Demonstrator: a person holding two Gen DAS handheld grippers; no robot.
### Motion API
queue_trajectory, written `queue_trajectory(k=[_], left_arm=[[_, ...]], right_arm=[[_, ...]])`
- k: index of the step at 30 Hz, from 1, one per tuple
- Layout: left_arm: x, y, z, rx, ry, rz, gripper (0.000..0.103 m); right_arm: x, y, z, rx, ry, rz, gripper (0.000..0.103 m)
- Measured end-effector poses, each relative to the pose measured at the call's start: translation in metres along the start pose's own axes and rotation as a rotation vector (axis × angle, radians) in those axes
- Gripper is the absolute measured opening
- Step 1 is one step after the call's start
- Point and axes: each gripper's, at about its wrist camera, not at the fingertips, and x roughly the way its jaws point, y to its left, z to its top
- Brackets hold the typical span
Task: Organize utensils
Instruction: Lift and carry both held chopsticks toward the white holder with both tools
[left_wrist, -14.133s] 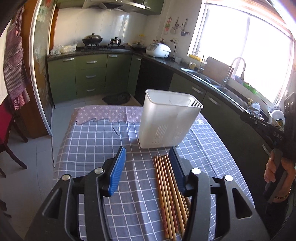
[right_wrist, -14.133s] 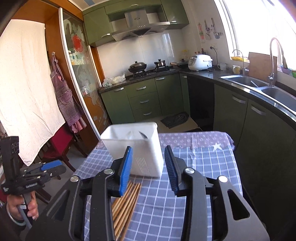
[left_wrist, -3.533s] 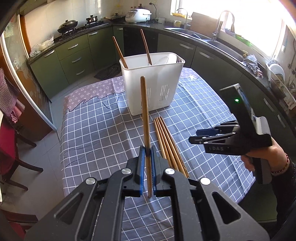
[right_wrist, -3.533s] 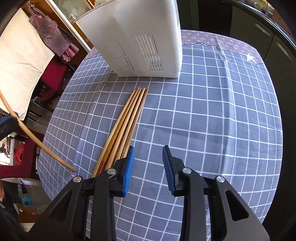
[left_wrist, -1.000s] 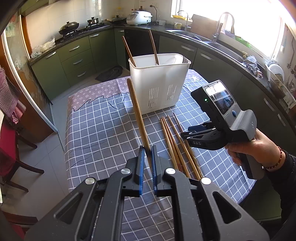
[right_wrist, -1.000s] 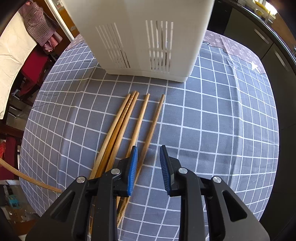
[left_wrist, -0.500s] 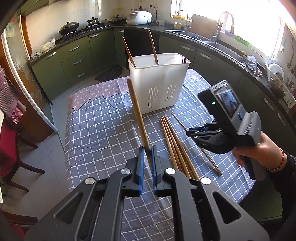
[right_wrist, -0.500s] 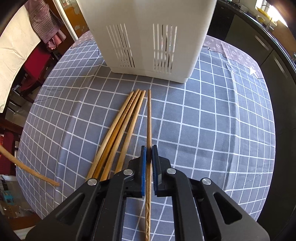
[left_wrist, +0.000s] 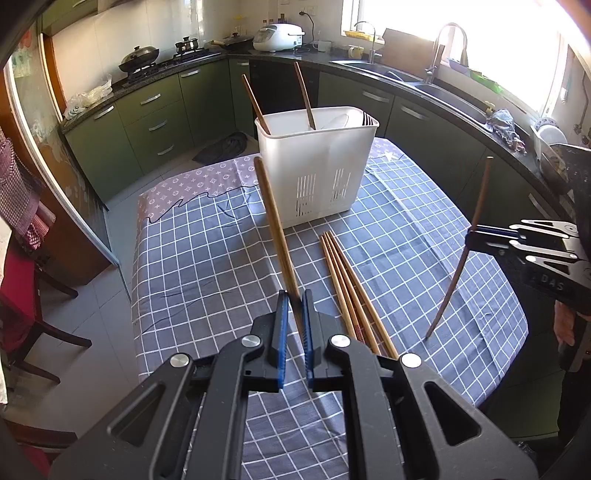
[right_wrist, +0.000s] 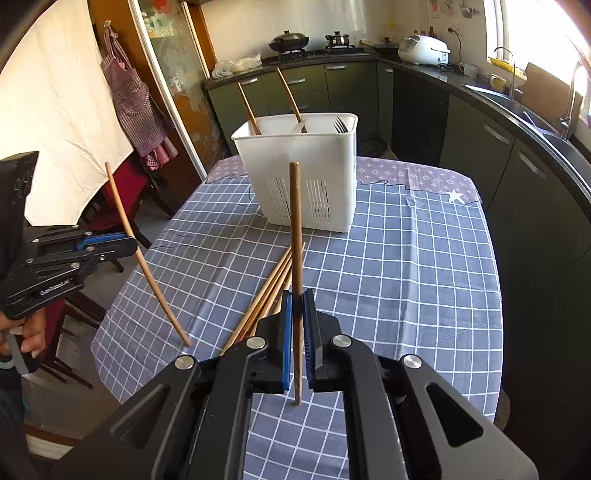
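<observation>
Both tools are clamped shut, each on one wooden chopstick: the left gripper (left_wrist: 293, 325) pinches its chopstick (left_wrist: 275, 225) near the lower end, and the right gripper (right_wrist: 297, 325) grips its own chopstick (right_wrist: 295, 236) a little above the bottom tip, with both sticks lifted clear of the checked tablecloth (left_wrist: 207, 266). Each stick's long axis points up and away toward the white utensil holder (left_wrist: 317, 166), which stands at the far middle of the table with two chopsticks already leaning inside. The holder lies straight ahead of both grippers, neither clearly nearer. Four chopsticks (left_wrist: 351, 284) lie on the cloth between them. Only the right wrist view shows fork tines (right_wrist: 341, 125) in the holder's right compartment and its divider
</observation>
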Motion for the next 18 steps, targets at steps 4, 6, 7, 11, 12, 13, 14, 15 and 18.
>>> queue_trajectory(k=[4, 6, 7, 11, 12, 13, 14, 15, 18], left_arm=[[-0.001, -0.003, -0.001, 0.001, -0.004, 0.007, 0.007], [-0.002, -0.005, -0.002, 0.005, -0.005, 0.01, 0.007], [-0.002, -0.006, -0.002, 0.008, -0.005, 0.012, 0.007], [-0.004, -0.009, -0.003, 0.014, -0.006, 0.014, 0.007], [-0.004, -0.009, -0.003, 0.014, -0.006, 0.013, 0.007], [-0.004, -0.009, -0.003, 0.014, -0.006, 0.012, 0.007], [-0.005, -0.009, -0.003, 0.014, -0.006, 0.012, 0.007], [-0.005, -0.01, -0.003, 0.014, -0.007, 0.012, 0.007], [-0.006, -0.01, -0.003, 0.017, -0.01, 0.011, 0.007]], right_arm=[[-0.012, -0.001, -0.008, -0.012, -0.027, -0.003, 0.007], [-0.011, 0.002, -0.008, -0.015, -0.032, -0.003, 0.007], [-0.009, 0.003, -0.011, -0.012, -0.034, 0.001, 0.007], [-0.008, 0.003, -0.013, -0.012, -0.04, 0.003, 0.007], [-0.008, 0.003, -0.013, -0.011, -0.04, 0.005, 0.007], [-0.007, 0.002, -0.014, -0.01, -0.041, 0.006, 0.007], [-0.008, 0.002, -0.014, -0.01, -0.041, 0.007, 0.007], [-0.008, 0.002, -0.014, -0.01, -0.041, 0.009, 0.007], [-0.007, 0.002, -0.015, -0.01, -0.04, 0.012, 0.007]])
